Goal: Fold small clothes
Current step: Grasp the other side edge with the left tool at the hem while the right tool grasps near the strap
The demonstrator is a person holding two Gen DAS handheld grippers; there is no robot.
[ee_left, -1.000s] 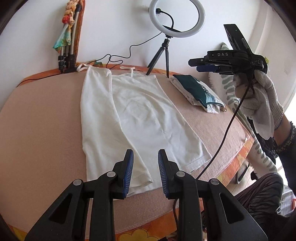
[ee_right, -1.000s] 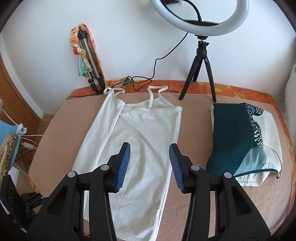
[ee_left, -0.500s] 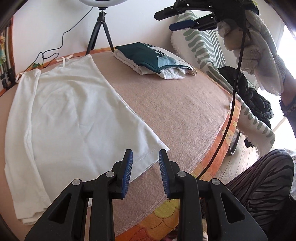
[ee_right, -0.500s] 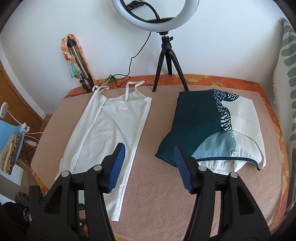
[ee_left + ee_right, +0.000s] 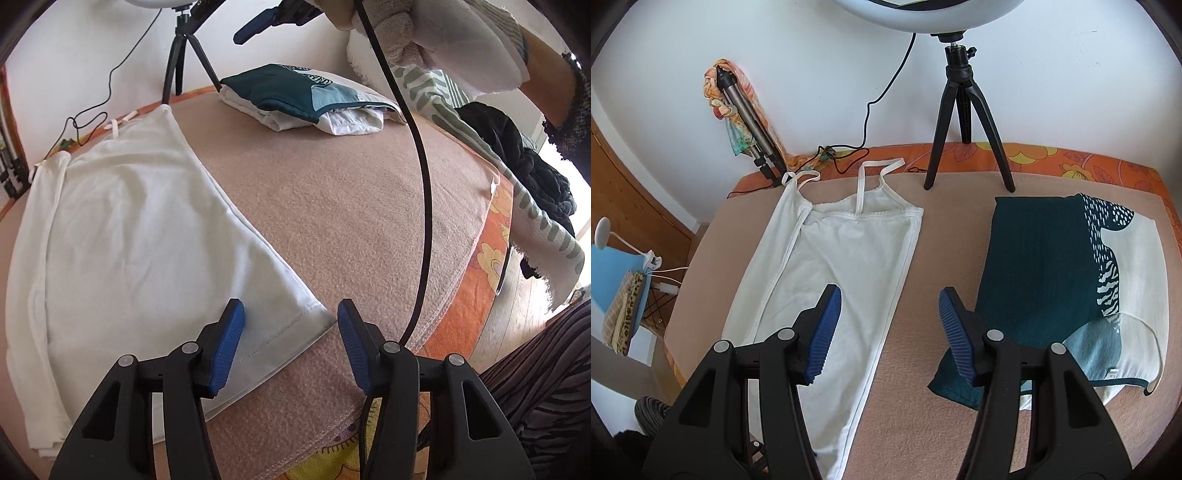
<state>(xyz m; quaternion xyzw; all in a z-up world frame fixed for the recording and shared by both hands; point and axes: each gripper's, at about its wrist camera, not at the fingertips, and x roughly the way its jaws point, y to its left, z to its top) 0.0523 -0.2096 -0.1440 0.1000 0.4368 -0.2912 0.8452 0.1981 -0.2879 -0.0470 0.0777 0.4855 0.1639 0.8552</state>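
Note:
A white strappy top point(image 5: 129, 229) lies flat on the pink blanket point(image 5: 351, 203), straps toward the wall, its left side folded inward. My left gripper point(image 5: 291, 332) hovers low over the top's near right hem corner point(image 5: 314, 314). Its jaws are opening, and the corner lies under the gap without touching the pads. In the right wrist view the top point(image 5: 842, 251) runs away from me. My right gripper point(image 5: 890, 314) stands open above its right edge, with nothing between the fingers. A gloved hand point(image 5: 443, 37) carries that gripper, seen at the top of the left wrist view.
A folded teal and white stack point(image 5: 1052, 277) lies right of the top. A ring light tripod point(image 5: 964, 129) stands at the back, and a folded tripod with a scarf point(image 5: 746, 118) leans on the wall. A black cable point(image 5: 424, 184) hangs across. Dark clothes point(image 5: 517, 155) lie past the right edge.
My left gripper swung right to the top's near right hem corner, dropped lower and widened its jaws. My right gripper shifted right, moved closer to the wall and opened wider.

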